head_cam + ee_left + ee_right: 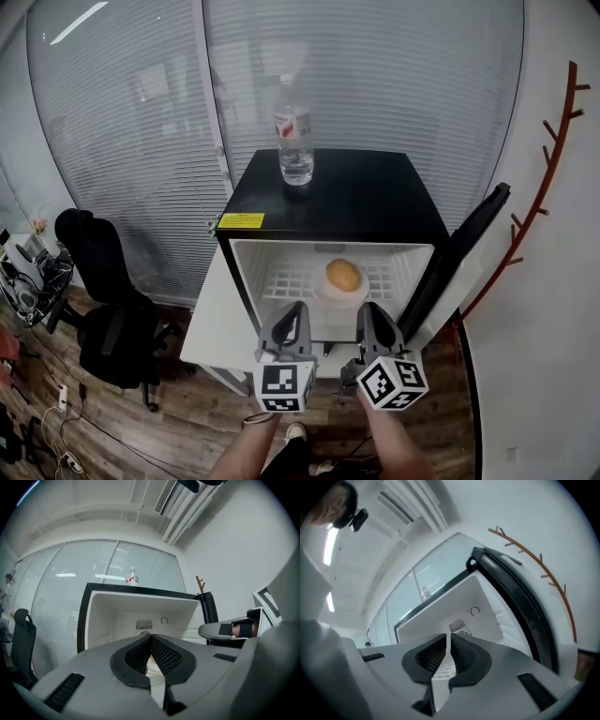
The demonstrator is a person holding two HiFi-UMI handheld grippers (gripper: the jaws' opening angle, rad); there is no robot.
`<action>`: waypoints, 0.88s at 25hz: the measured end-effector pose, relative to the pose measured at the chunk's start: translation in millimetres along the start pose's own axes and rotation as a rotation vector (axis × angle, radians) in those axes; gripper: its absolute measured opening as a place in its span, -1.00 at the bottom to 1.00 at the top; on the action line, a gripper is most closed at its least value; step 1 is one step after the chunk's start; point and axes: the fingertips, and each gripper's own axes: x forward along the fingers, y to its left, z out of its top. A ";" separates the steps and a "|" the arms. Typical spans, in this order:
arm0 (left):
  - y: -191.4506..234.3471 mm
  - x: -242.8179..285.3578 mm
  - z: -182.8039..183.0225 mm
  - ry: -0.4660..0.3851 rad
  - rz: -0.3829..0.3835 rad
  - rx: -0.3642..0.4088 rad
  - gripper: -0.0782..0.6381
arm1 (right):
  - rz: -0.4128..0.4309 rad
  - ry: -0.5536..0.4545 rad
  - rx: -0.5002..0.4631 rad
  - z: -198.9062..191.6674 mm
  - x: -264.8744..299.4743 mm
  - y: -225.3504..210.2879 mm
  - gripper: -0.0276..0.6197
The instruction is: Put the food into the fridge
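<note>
Grippers nearest: the left gripper [292,317] and right gripper [373,317] hang just outside the fridge [375,192], both clenched on nothing. Beyond them the food [343,275] sits on the shelf inside. I judge only the open door [461,251] is left to shut.

One fridge [375,192], one water bottle [295,136], one food item [343,275], one plate [322,292], one office chair [103,272], two grippers [292,309] [371,311]

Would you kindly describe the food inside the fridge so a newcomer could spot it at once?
Find the small black-topped fridge standing open before the glass wall. On its white wire shelf sits a round golden-brown bun on a pale plate, the only item inside.
</note>
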 end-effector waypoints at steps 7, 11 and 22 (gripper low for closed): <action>-6.8 -9.0 0.3 -0.019 0.001 0.035 -0.71 | 0.018 -0.013 -0.465 7.2 -6.4 30.9 -0.81; -8.9 -12.8 -1.4 -0.025 0.003 0.048 -0.71 | 0.021 0.013 -0.502 0.0 -5.6 35.6 -0.83; -9.4 -14.0 -7.0 -0.032 0.003 0.060 -0.71 | 0.050 -0.008 -0.523 -3.4 -4.5 38.9 -0.83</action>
